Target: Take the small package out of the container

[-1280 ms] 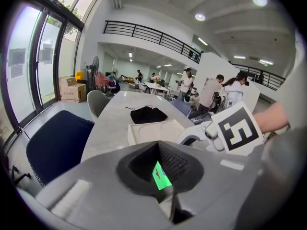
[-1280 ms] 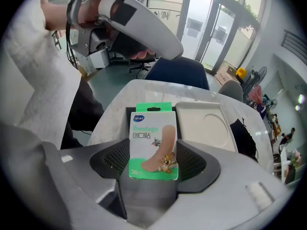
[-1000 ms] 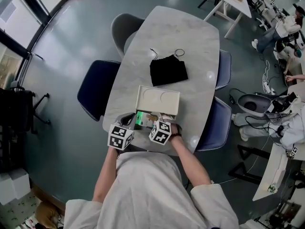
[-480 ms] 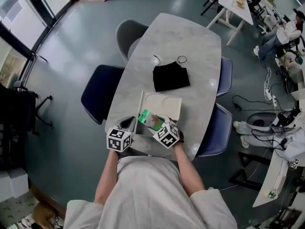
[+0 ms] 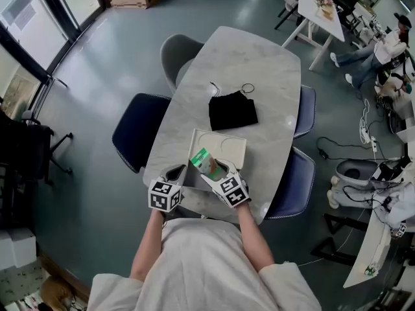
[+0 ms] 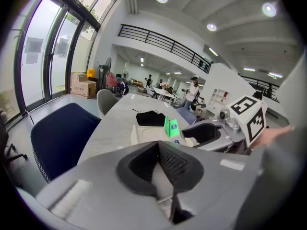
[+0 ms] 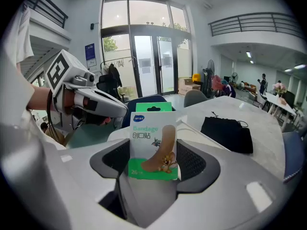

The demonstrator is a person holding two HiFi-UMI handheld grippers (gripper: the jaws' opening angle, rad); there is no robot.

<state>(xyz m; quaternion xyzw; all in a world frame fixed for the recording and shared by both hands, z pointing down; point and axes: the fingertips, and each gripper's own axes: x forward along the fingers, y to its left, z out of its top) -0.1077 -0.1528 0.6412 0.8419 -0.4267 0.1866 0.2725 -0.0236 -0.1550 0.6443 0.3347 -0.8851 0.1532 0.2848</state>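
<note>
From the head view, the container (image 5: pixel 224 133) lies on the tabletop (image 5: pixel 237 60) close to its near edge. The right gripper (image 5: pixel 218 171) holds the green package (image 5: pixel 205 162) over the container's near rim, so I judge the lifting-out step to be nearly done. The next move calls for carrying the package clear of the rim and setting it on bare tabletop without loosening the grip. The container's far part shows two shallow round hollows with nothing in them; its near part is hidden behind the package and the grippers. A black pouch (image 5: pixel 232 110) lies beyond it, about mid-tabletop. The left gripper (image 5: pixel 176 172) sits just beside the container's near left corner; whether it touches I cannot tell. In the left gripper view, the left gripper (image 6: pixel 158 145) has its jaws met at the tips with nothing between them. Ahead of it, the package (image 6: pixel 171 127) stands upright above the container (image 6: pixel 144 134). In the right gripper view, the right gripper (image 7: pixel 153 164) clamps the package (image 7: pixel 154 133), a card of bandages, upright by its lower part between both pads. The pouch (image 7: pixel 228 134) lies farther along the tabletop.
</note>
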